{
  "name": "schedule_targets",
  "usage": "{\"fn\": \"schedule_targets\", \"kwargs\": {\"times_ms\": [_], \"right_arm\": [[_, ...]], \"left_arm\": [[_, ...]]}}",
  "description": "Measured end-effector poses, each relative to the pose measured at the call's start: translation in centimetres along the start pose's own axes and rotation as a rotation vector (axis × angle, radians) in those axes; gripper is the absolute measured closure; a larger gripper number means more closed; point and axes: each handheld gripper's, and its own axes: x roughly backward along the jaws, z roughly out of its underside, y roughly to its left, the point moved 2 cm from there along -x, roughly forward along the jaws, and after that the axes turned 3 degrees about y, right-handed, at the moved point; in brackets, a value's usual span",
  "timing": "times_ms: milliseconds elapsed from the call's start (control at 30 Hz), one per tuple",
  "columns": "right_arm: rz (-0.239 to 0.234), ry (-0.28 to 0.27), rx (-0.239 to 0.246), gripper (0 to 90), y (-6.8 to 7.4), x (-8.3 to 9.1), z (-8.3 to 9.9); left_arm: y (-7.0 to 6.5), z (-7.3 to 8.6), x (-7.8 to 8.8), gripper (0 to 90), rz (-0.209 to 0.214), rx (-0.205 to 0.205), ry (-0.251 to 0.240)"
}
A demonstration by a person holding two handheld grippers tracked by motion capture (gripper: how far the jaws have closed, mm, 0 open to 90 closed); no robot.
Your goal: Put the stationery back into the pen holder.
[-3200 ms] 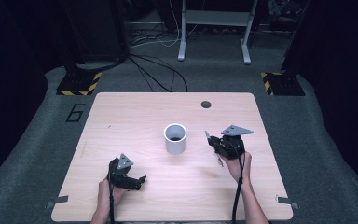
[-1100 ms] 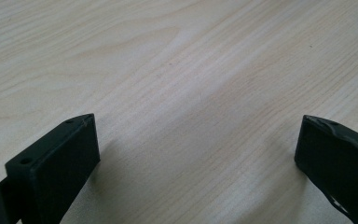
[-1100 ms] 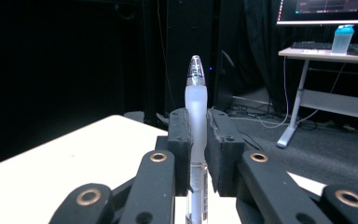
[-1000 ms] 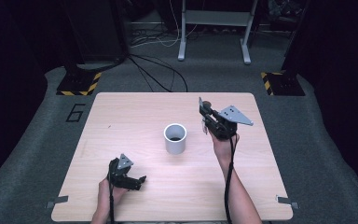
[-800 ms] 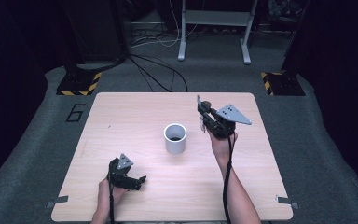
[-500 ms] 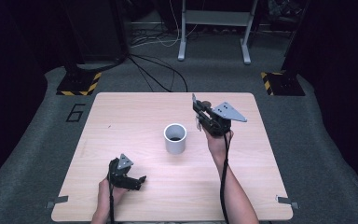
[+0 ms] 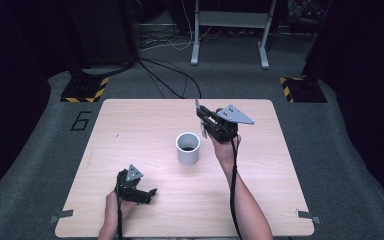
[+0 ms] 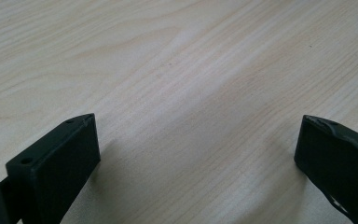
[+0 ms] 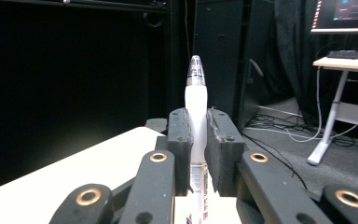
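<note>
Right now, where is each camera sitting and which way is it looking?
High view: sits above the table, looks forward and down at the white cup; both forearms, left gripper and right gripper show.
Left gripper view: rides the left gripper, faces the bare tabletop; its two black jaws stand apart.
Right gripper view: rides the right gripper, faces level into the dark room; jaws clamp a white pen.
Shared: all views show the wooden table.

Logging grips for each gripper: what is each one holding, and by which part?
The right gripper clamps a white pen with a clear tip around its middle, upright. The left gripper is open over the wooden table, holding nothing.
</note>
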Motion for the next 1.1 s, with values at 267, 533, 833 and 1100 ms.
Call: {"fn": "schedule_targets", "kwargs": {"times_ms": [267, 533, 833, 1100], "right_arm": [[-0.024, 0.019, 0.006, 80.3, 0.5, -1.6, 0.1], [-0.042, 0.051, 0.004, 80.2, 0.7, -3.3, 1.0], [-0.063, 0.110, 0.002, 80.2, 1.0, -5.3, 2.4], [-0.074, 0.168, -0.001, 80.1, 1.1, -6.0, 3.8]], "left_arm": [[0.0, 0.0, 0.0, 0.0, -0.001, -0.003, 0.002], [0.0, 0.0, 0.0, 0.1, 0.003, -0.005, -0.001], [-0.1, 0.0, 0.0, 0.1, 0.009, -0.003, 0.003], [0.0, 0.0, 0.1, 0.1, 0.020, -0.009, 0.014]]}}
